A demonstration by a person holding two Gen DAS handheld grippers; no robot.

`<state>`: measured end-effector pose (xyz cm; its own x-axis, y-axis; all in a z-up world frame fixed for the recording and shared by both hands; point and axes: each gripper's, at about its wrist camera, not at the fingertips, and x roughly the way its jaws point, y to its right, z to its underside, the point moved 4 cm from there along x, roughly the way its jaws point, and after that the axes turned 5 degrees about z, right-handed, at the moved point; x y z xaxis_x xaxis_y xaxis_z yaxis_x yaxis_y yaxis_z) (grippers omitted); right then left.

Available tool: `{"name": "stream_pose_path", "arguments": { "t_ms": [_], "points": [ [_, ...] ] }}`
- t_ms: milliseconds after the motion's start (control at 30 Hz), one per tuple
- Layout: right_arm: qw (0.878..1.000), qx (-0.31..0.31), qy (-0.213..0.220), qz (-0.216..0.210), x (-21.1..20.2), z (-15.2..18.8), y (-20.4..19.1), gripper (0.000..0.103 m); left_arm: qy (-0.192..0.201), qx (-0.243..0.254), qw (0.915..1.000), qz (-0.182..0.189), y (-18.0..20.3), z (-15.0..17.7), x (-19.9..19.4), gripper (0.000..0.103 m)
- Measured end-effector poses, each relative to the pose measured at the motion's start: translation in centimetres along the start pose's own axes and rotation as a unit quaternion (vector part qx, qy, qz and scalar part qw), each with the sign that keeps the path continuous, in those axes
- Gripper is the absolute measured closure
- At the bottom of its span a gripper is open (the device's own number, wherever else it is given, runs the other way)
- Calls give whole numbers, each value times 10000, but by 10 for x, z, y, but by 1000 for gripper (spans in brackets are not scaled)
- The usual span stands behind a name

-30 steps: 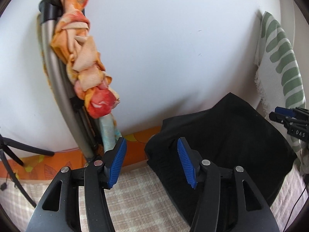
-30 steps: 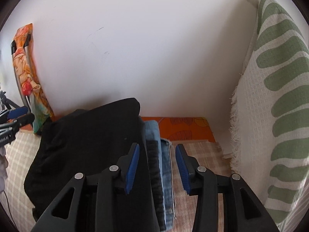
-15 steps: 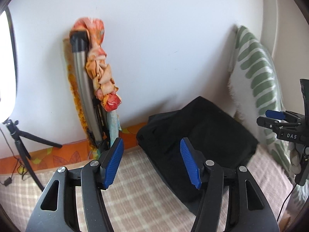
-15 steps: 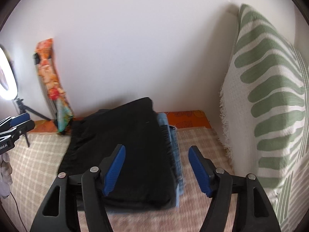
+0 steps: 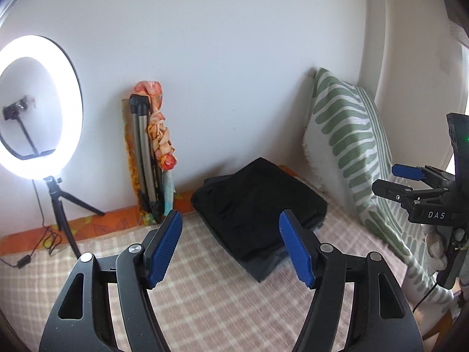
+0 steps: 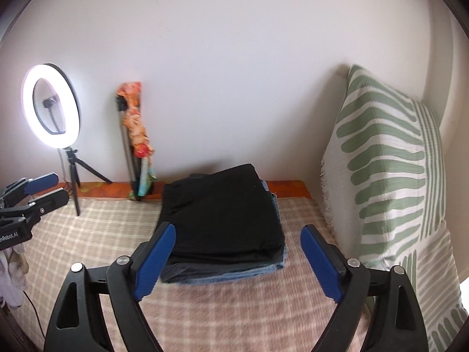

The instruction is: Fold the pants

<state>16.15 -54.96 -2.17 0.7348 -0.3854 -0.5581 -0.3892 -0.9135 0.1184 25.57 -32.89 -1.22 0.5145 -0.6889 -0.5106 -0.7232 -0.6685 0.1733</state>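
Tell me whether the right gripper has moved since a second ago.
Yes. The right gripper has pulled back from the folded black pants: its fingers were over the stack, and now the whole stack lies ahead of them, with the ring light newly in view.

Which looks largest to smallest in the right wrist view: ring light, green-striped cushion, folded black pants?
1. Green-striped cushion, though it is nearest the camera, which inflates it.
2. Folded black pants.
3. Ring light, farthest away, so its true size is unsure.
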Motion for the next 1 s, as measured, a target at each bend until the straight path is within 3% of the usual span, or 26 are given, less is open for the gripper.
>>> {"name": "stream_pose_path", "arguments": {
  "t_ms": [133, 500, 1000],
  "points": [
    [9999, -34, 150, 1, -44, 12, -13, 8, 100, 27, 9999, 88, 6, 13, -40, 27],
    [9986, 17, 530, -10, -130, 54, -45, 2, 399, 196, 9990, -27, 12, 59, -128, 22],
    [9964, 299, 739, 272, -174, 121, -77, 0, 331, 296, 9971, -613, 15, 124, -167, 21]
  ]
}}
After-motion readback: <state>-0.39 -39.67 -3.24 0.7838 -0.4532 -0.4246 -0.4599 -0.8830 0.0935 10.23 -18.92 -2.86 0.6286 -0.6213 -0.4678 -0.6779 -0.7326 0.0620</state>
